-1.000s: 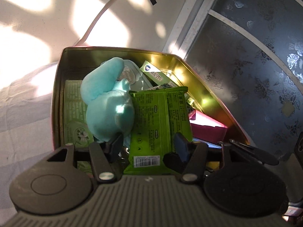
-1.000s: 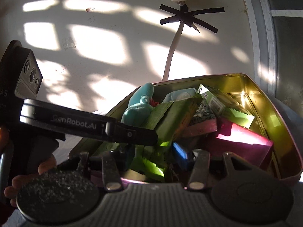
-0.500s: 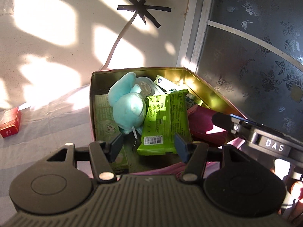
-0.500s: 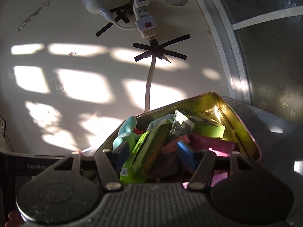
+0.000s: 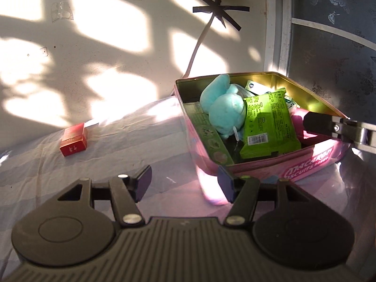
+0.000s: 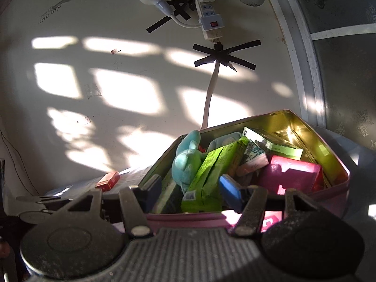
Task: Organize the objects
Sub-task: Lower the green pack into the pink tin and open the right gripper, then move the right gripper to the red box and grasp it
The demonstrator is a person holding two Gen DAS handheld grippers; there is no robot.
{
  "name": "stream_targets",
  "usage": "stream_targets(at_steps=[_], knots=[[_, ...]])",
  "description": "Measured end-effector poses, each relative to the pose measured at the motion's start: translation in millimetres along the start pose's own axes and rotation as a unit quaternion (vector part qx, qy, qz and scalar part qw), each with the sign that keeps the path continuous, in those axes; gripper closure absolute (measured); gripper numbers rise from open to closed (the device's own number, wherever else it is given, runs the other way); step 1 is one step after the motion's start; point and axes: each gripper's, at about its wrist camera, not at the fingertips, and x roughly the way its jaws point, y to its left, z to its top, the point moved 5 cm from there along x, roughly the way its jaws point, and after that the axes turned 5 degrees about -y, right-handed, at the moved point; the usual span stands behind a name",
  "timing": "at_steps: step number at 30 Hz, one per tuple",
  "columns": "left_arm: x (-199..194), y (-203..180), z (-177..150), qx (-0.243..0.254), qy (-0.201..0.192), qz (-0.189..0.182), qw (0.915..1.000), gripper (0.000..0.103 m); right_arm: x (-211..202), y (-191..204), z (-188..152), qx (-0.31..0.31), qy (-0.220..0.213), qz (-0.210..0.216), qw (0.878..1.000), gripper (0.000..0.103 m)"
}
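Both the left gripper (image 5: 183, 181) and the right gripper (image 6: 190, 191) are hanging released and empty before the pink tin (image 5: 312, 162), already crowded with packets, while the red box (image 5: 73, 139) is lying apart to its left, apparently awaiting collection.

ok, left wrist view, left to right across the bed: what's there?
Red box → tin's left wall → blue plush → green packet → right gripper's finger.

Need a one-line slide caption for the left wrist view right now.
Open left gripper over the striped cloth, empty, between a small red box and a packed pink biscuit tin.
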Motion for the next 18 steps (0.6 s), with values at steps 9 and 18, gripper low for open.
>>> stream_targets(at_steps=[9, 18], knots=[[-4, 63, -25, -0.028, 0.01, 0.064, 0.9975, 0.039, 14, 48, -10, -0.037, 0.023, 0.029, 0.999, 0.045], [-9, 114, -45, -0.065, 0.019, 0.109, 0.9918, 0.039, 24, 89, -17, -0.075, 0.028, 0.057, 0.995, 0.045]])
